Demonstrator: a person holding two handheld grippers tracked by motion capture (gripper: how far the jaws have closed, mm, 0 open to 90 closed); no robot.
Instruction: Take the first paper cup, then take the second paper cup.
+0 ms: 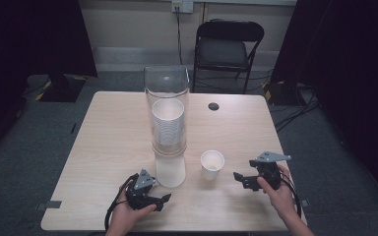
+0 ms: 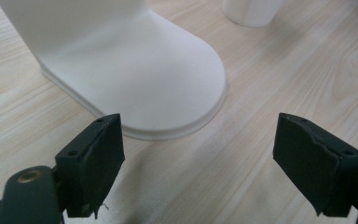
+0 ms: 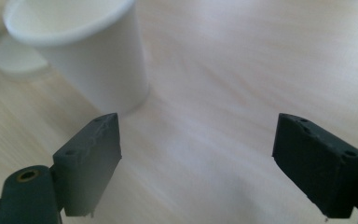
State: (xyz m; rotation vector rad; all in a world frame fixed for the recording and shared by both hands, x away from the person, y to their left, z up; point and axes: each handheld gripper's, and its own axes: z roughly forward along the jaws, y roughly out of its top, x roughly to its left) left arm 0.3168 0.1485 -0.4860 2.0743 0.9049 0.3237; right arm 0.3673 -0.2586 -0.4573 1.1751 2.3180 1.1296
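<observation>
Now the paper cup (image 1: 212, 164) stands upright on the desk (image 1: 103, 147), apart from your right gripper (image 1: 241, 179) and a little ahead of its fingers (image 3: 95, 158); in the right gripper view the cup (image 3: 84, 56) sits up and to the left of the left-hand finger, outside the gap, not touching either pad. Those fingers are spread wide with nothing between them, so the cup is standing free. Judging from that, the step in hand is a clean release: draw the right gripper straight back along its own line and keep it low, so the near finger does not clip the cup wall and tip it. A light paper cup will slide or topple at the slightest brush, so avoid sweeping sideways toward it.

Just beyond the cup, to its left, stands the cup dispenser (image 1: 168, 128), a clear tube on a white base with a stack of cups (image 1: 168, 123) inside. Your left gripper (image 1: 161, 200) rests near the foot of that base; in the left gripper view the rounded white base (image 2: 135, 79) lies ahead of the wide-open fingers (image 2: 93, 163), closer to the left one, with nothing gripped. Should you go for another cup, bring those fingers in squarely and steady the base gently rather than shoving it, since the tall tube looks top-heavy.
</observation>
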